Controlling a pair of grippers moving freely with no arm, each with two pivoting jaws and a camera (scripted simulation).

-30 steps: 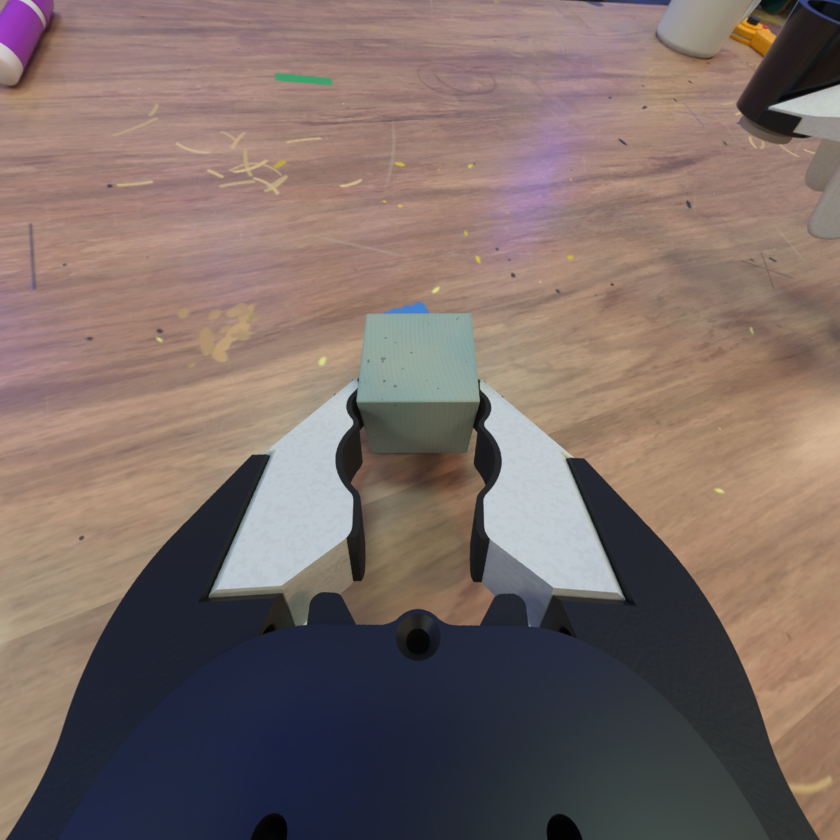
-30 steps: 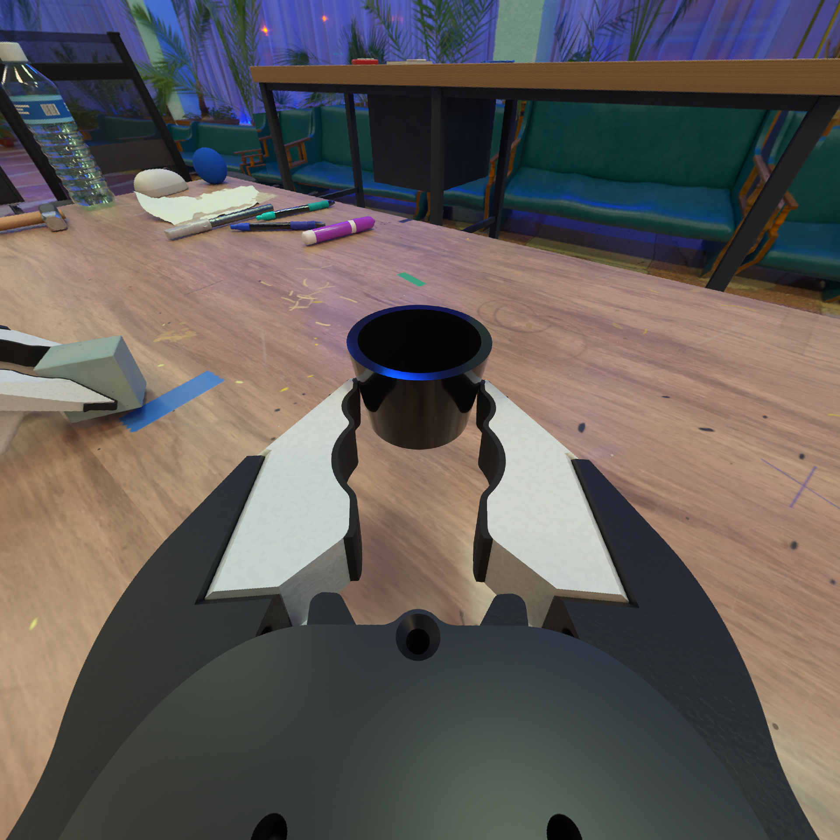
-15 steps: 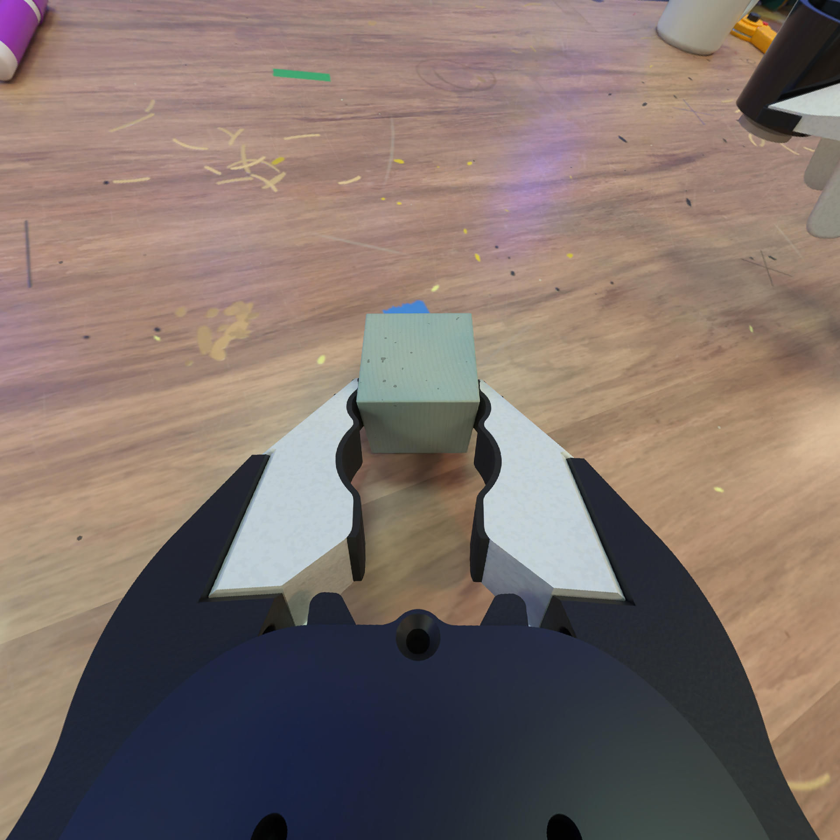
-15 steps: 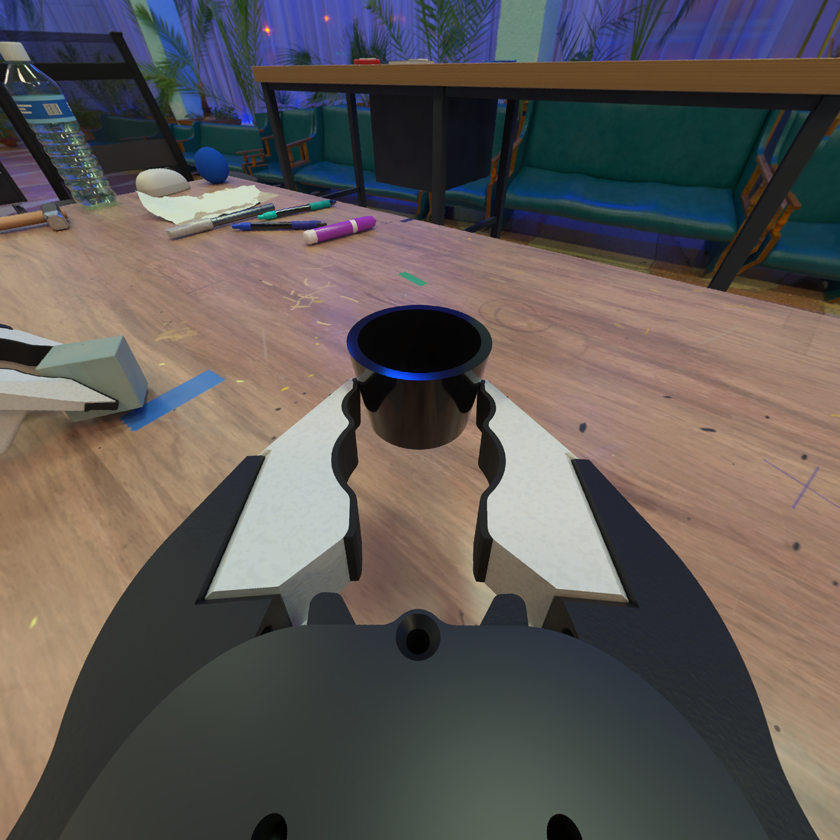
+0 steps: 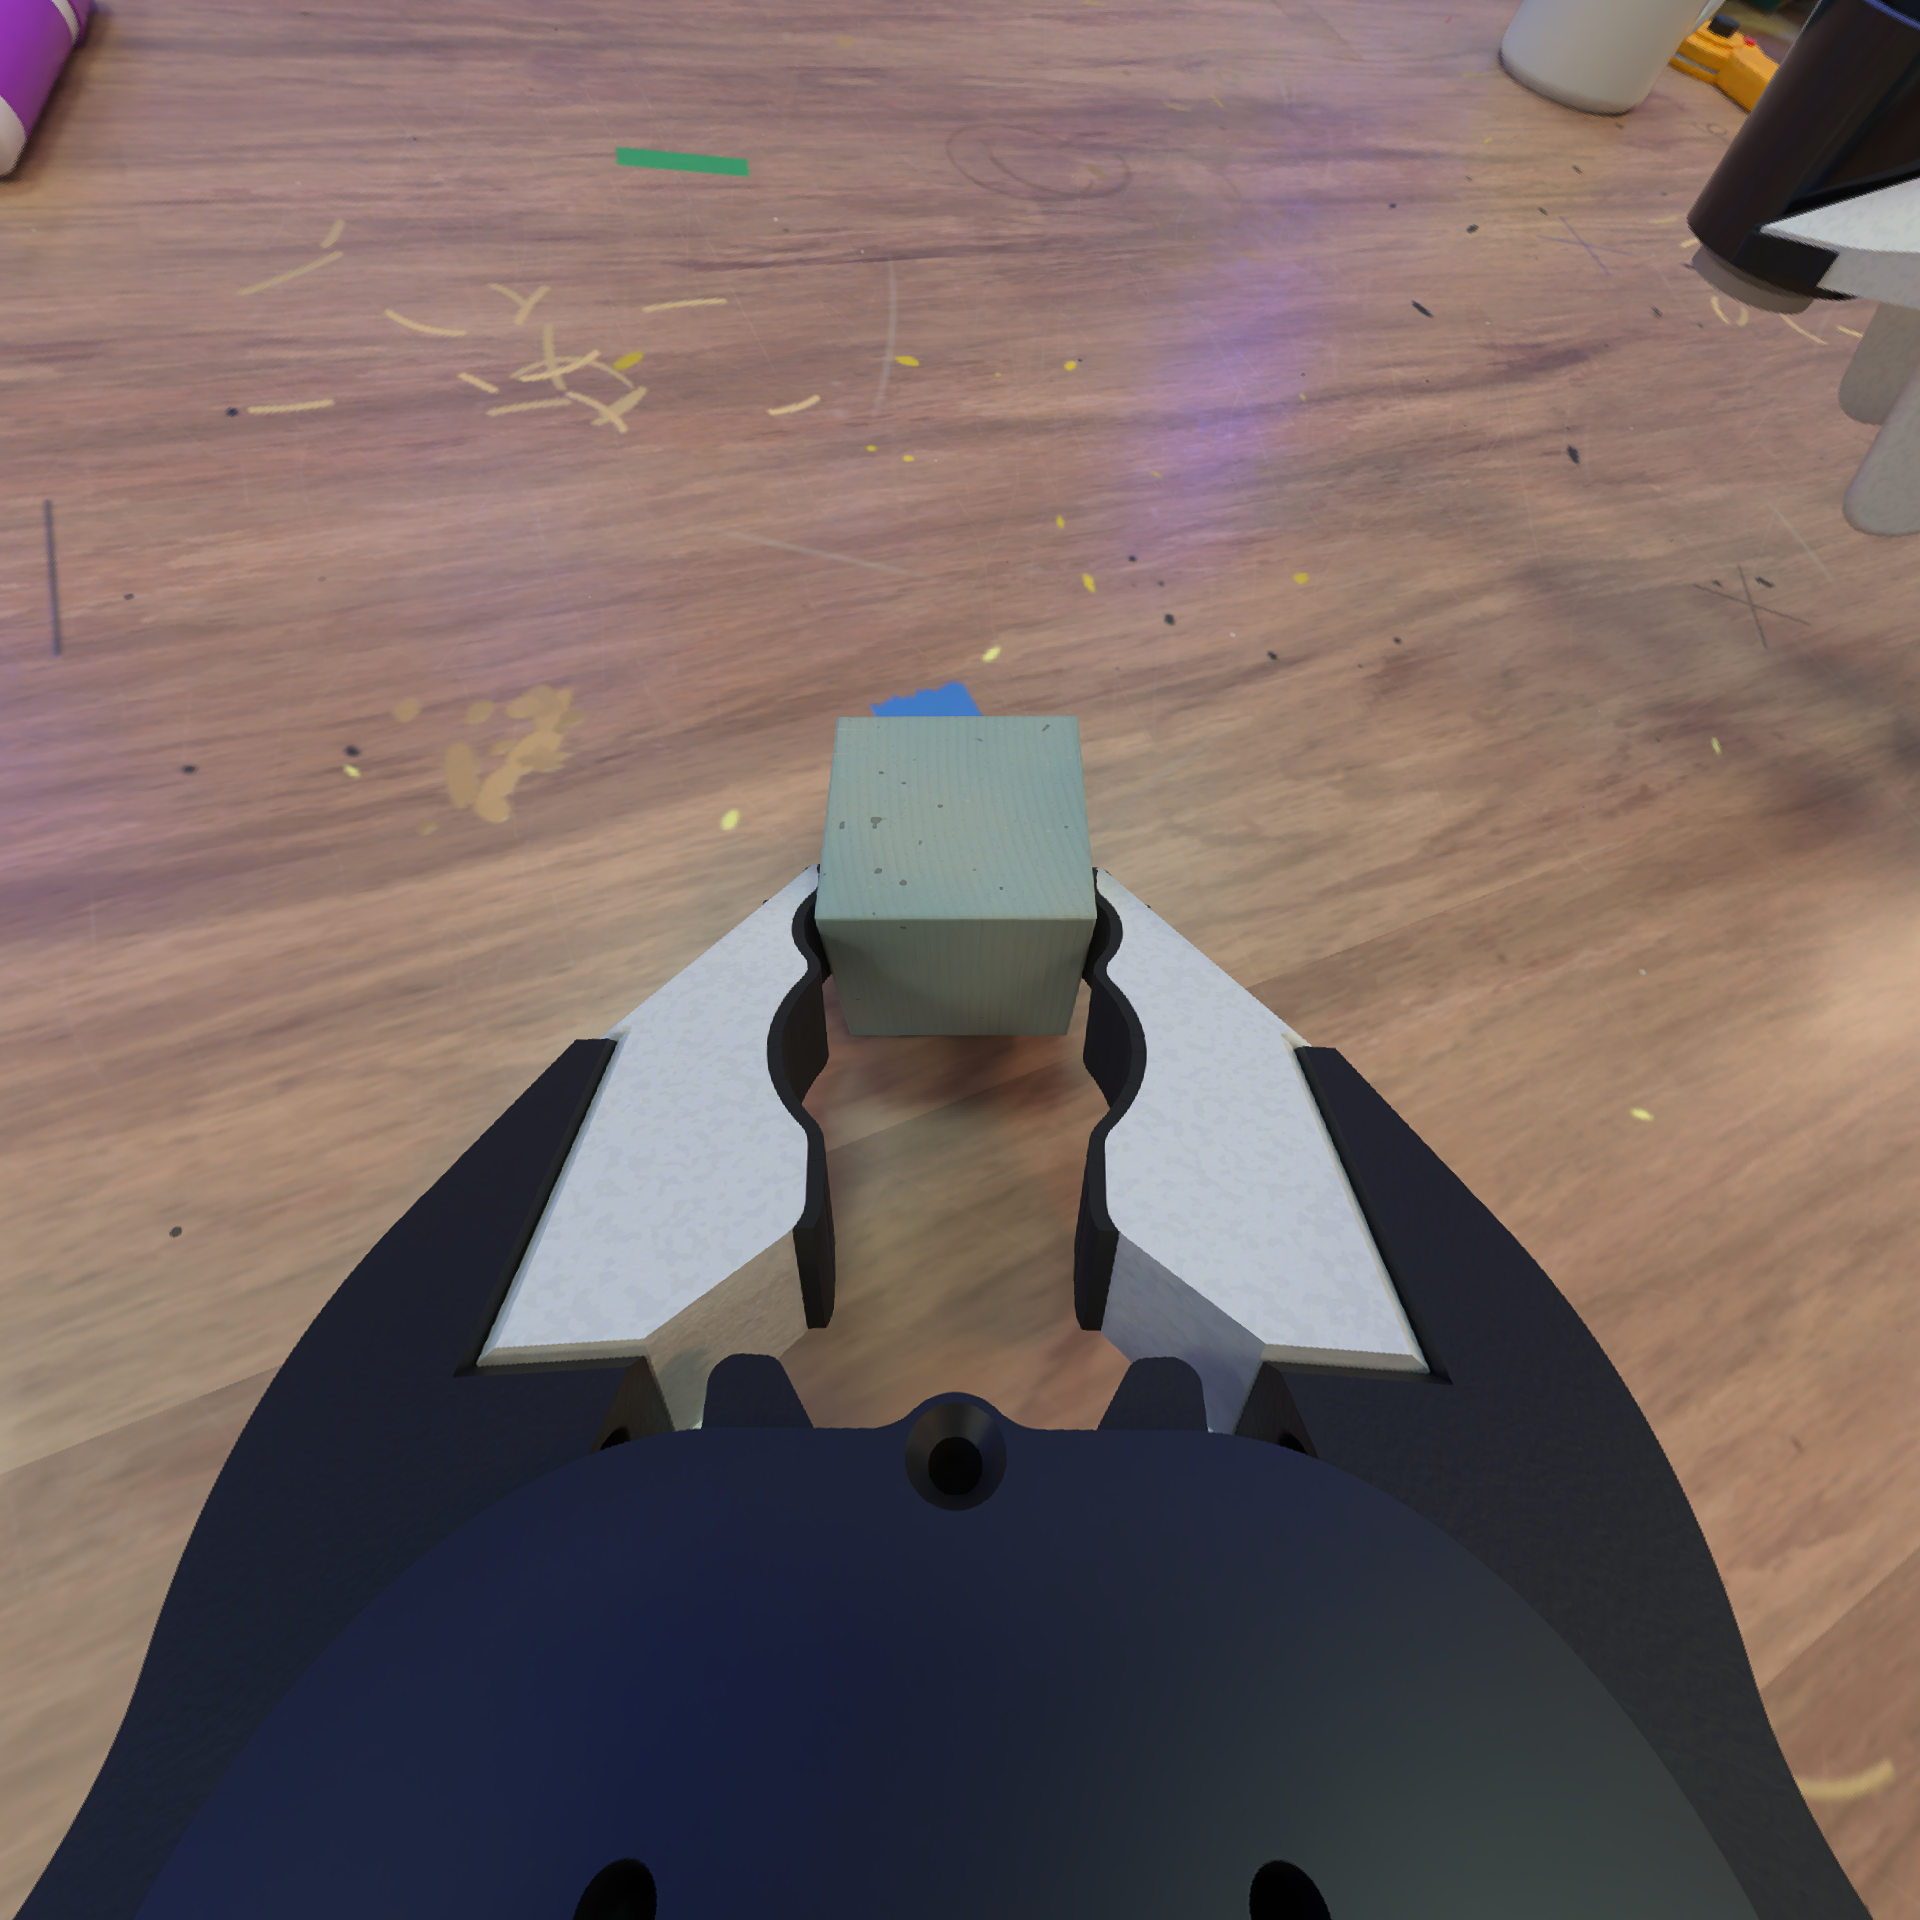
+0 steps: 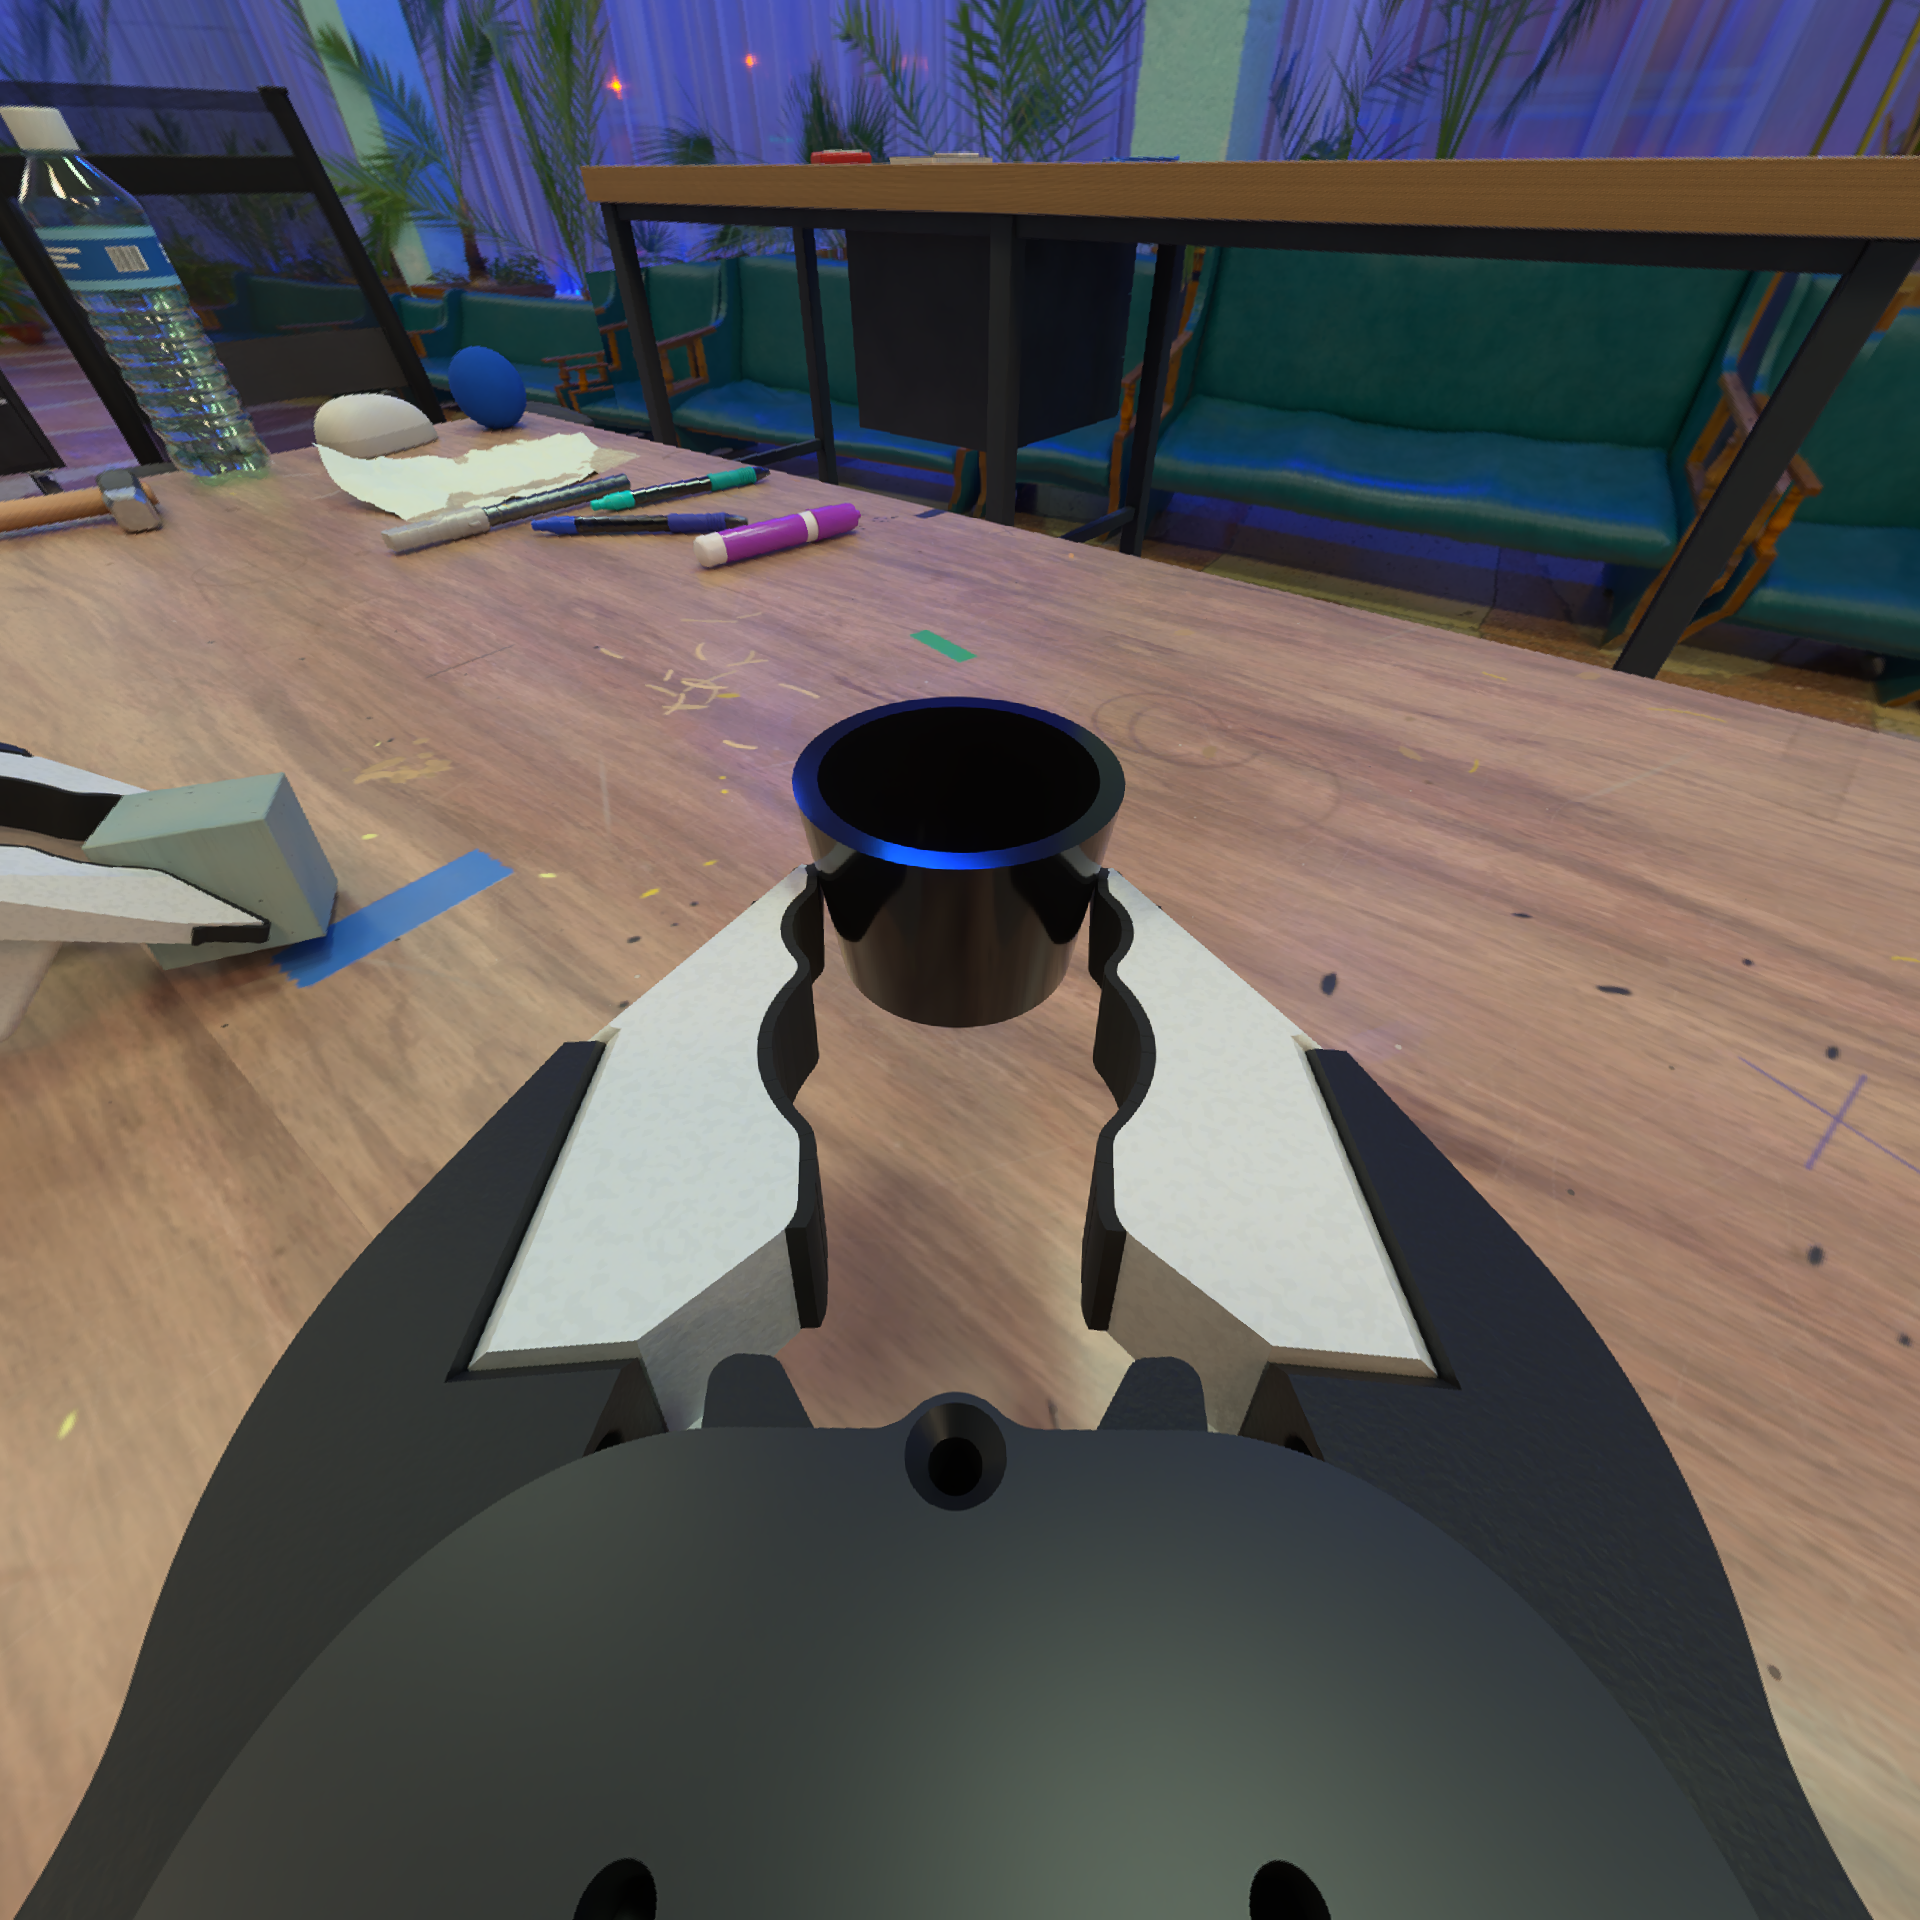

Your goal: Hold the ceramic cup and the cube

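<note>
My left gripper (image 5: 954, 914) is shut on a grey-green cube (image 5: 954, 831) and holds it just above the wooden table (image 5: 1351, 935). My right gripper (image 6: 956, 914) is shut on a glossy black ceramic cup (image 6: 956, 935), upright and lifted off the table. The cube (image 6: 208, 862) and left fingertips (image 6: 125, 914) show at the far left of the right wrist view. The cup (image 5: 1808, 177) and a right fingertip show at the top right of the left wrist view.
A strip of blue tape (image 6: 395, 914) lies under the cube. Markers (image 6: 779, 535), torn paper (image 6: 468, 473), a hammer (image 6: 83, 504) and a water bottle (image 6: 145, 332) lie at the table's far left. A white cup (image 5: 1590, 52) stands far right. The far table edge (image 6: 1351, 613) runs behind.
Both grippers keep their hold. The views have shifted only very slightly; the cube and cup stay in the same place between the fingers.
</note>
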